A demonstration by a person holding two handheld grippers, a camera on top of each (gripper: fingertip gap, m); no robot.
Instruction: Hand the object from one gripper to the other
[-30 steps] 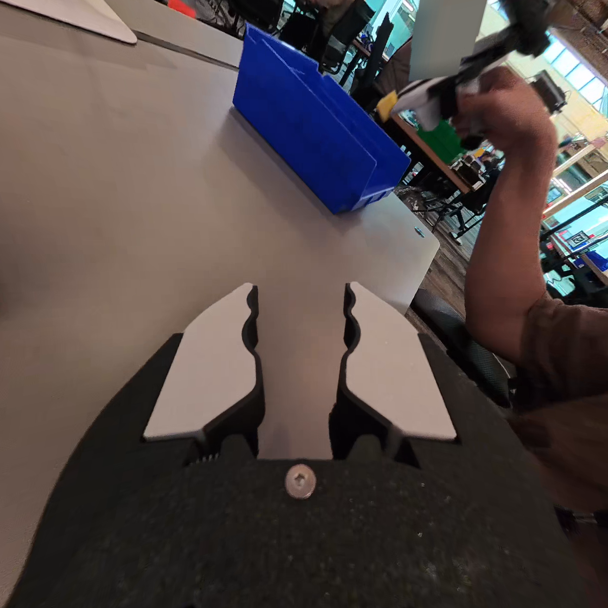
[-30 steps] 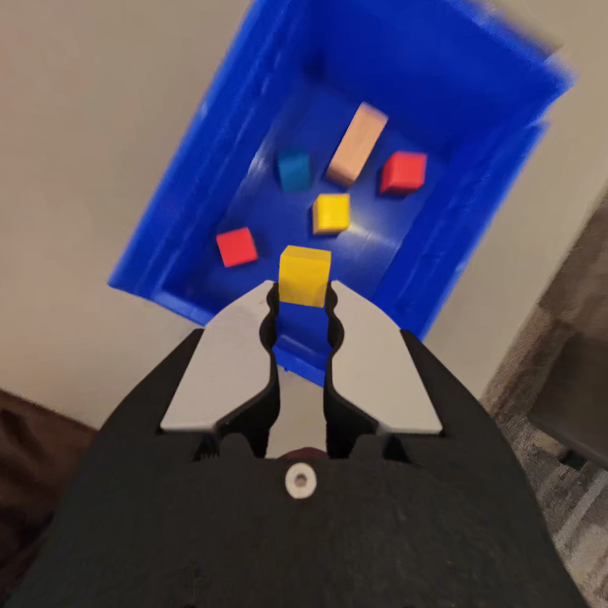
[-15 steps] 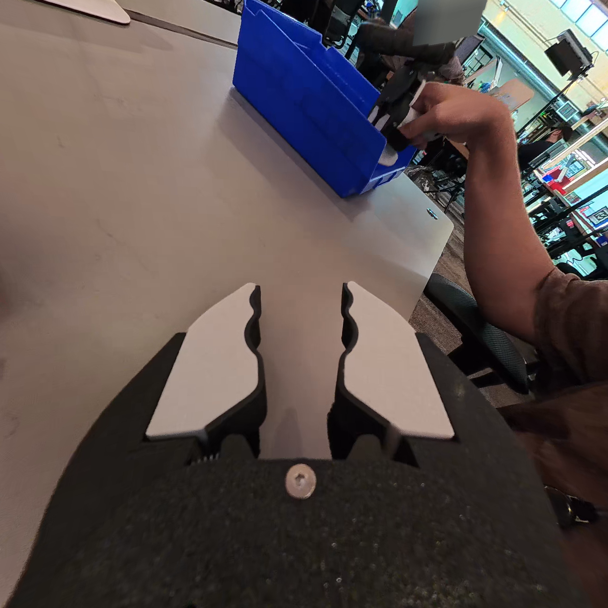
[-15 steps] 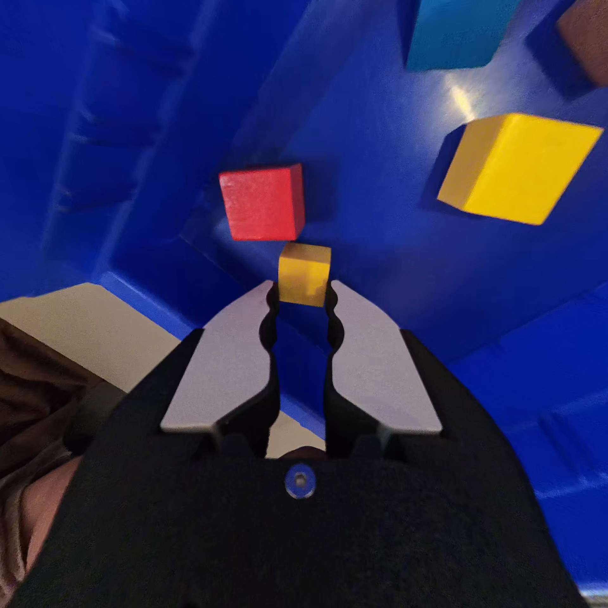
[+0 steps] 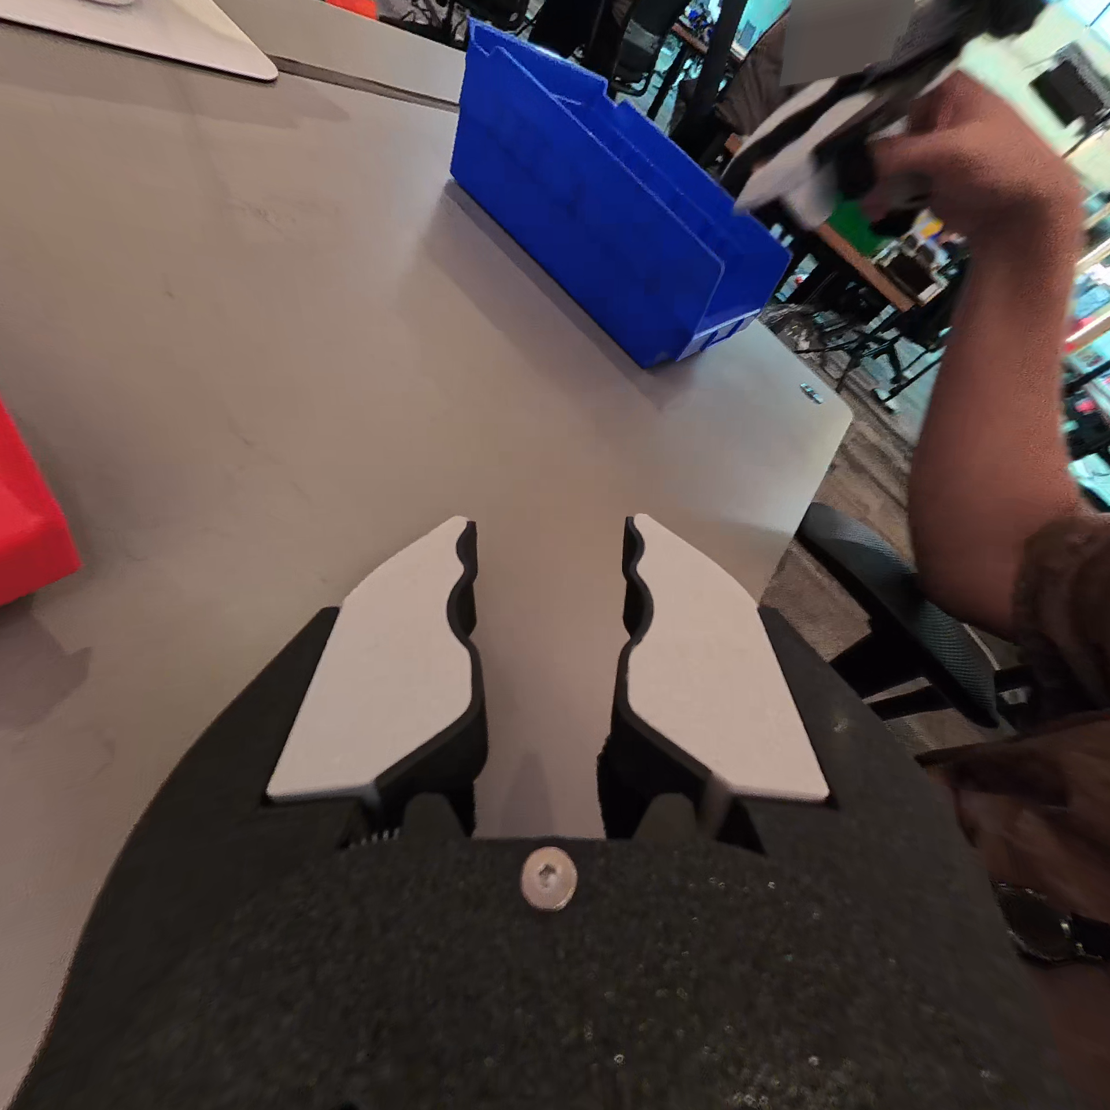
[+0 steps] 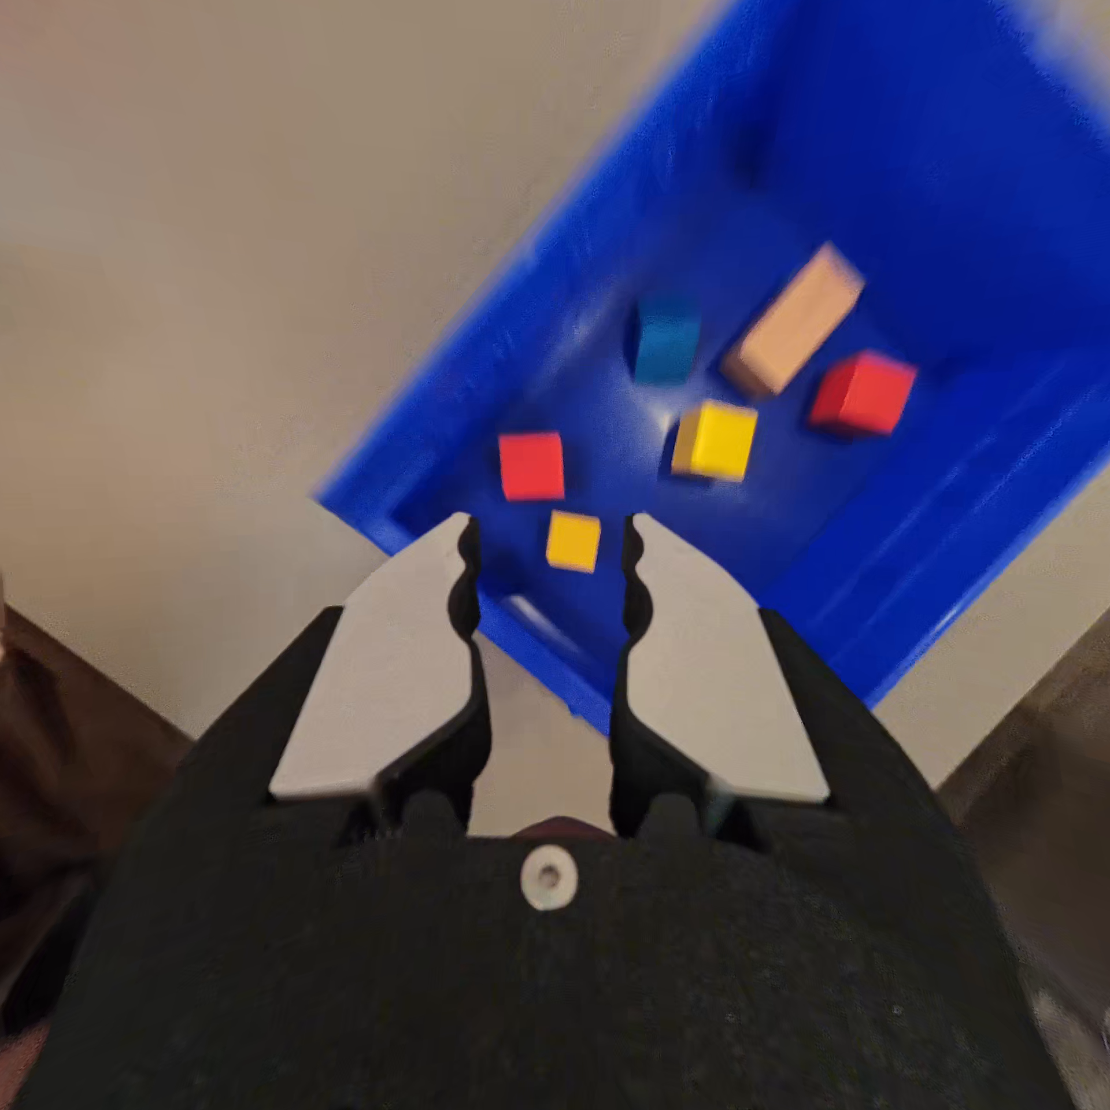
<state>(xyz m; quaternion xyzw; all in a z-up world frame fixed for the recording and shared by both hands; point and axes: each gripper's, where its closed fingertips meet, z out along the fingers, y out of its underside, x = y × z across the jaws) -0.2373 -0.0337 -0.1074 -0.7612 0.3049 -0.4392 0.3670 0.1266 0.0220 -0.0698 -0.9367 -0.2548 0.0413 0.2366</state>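
Note:
My right gripper (image 6: 548,522) is open and empty, high above the blue bin (image 6: 456,384). A small yellow cube (image 6: 573,540) lies on the bin floor, seen between my fingertips but well below them. My left gripper (image 5: 548,528) is open and empty, low over the grey table (image 5: 240,300), well short of the bin (image 5: 600,228). The right gripper also shows in the left wrist view (image 5: 799,150), blurred, held in a hand above the bin's right end.
The bin also holds two red cubes (image 6: 531,465) (image 6: 862,393), a larger yellow cube (image 6: 715,441), a blue block (image 6: 667,348) and a tan block (image 6: 793,318). A red object (image 5: 24,510) sits at the table's left. A chair (image 5: 889,600) stands past the table's right edge.
My right gripper went down into the bin with the small yellow cube, opened, left the cube on the bin floor and rose again. My left gripper stayed open and shifted slightly.

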